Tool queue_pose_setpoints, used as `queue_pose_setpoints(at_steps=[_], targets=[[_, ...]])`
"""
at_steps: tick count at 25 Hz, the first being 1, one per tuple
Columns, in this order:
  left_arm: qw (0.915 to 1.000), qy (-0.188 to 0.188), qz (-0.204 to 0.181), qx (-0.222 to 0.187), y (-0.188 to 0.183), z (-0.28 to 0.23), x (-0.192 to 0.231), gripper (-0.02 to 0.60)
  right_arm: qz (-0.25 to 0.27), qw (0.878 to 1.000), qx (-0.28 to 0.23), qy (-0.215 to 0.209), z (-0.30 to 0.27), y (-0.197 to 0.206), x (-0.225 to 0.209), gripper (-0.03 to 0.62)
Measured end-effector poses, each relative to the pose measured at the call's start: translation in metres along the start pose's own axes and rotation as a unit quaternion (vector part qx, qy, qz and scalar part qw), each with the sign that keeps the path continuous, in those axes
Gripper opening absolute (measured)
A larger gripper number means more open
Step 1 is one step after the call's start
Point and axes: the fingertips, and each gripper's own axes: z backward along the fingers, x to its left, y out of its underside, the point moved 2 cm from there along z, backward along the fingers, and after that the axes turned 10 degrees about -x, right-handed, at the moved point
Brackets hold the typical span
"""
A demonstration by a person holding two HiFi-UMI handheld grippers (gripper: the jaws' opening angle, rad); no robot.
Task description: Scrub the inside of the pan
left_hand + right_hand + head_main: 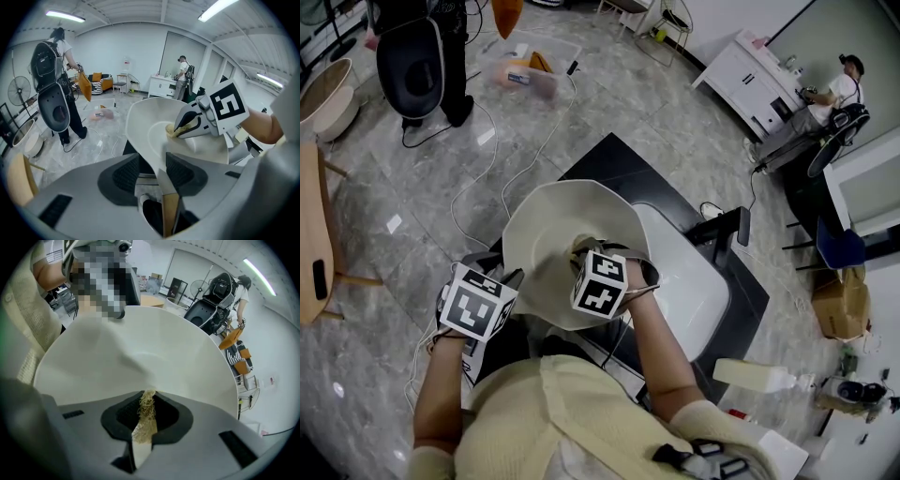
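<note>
- Lower left of the head view: the left gripper (511, 279) has its jaws closed on the handle of the pan (539, 234). In the left gripper view the handle runs down between the pads.
- Centre: the cream pan is held tilted above the dark tabletop (605, 164).
- Just right of centre: the right gripper (589, 255) points down into the pan. Its jaws are clamped on a straw-coloured scrubber (146, 416), whose frayed end touches the pan's inner wall.
- Upper right: a person (839, 92) stands at a white cabinet (750, 80).

A white tray (689, 281) lies on the black table (609, 164).
</note>
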Motion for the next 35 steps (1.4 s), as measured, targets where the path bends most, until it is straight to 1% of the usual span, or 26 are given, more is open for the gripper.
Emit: queue_pose_setpoints(at_steps=[6, 12, 16, 23, 28, 35], targets=[[1.0, 0.0, 0.001, 0.0, -0.002, 0.001, 0.0, 0.183, -0.011, 0.999, -0.007, 0.031, -0.001, 0.0, -0.007, 0.057], [1.0, 0.0, 0.004, -0.002, -0.001, 0.0, 0.0, 0.183, -0.025, 0.996, -0.015, 0.078, -0.001, 0.004, -0.02, 0.057], [1.0, -0.001, 0.002, -0.002, -0.001, 0.0, -0.001, 0.183, -0.037, 0.995, -0.016, 0.096, 0.001, 0.008, -0.026, 0.057], [1.0, -0.007, -0.006, -0.003, -0.001, 0.001, 0.0, 0.183, -0.06, 0.987, -0.012, 0.15, 0.015, 0.01, -0.04, 0.057], [0.9998, -0.01, -0.013, -0.005, -0.001, 0.002, -0.001, 0.183, -0.075, 0.979, -0.035, 0.186, 0.035, 0.009, -0.048, 0.057], [0.9994, -0.018, -0.026, -0.016, -0.006, 0.006, -0.001, 0.183, -0.114, 0.97, -0.078, 0.198, 0.055, 0.008, -0.047, 0.057]])
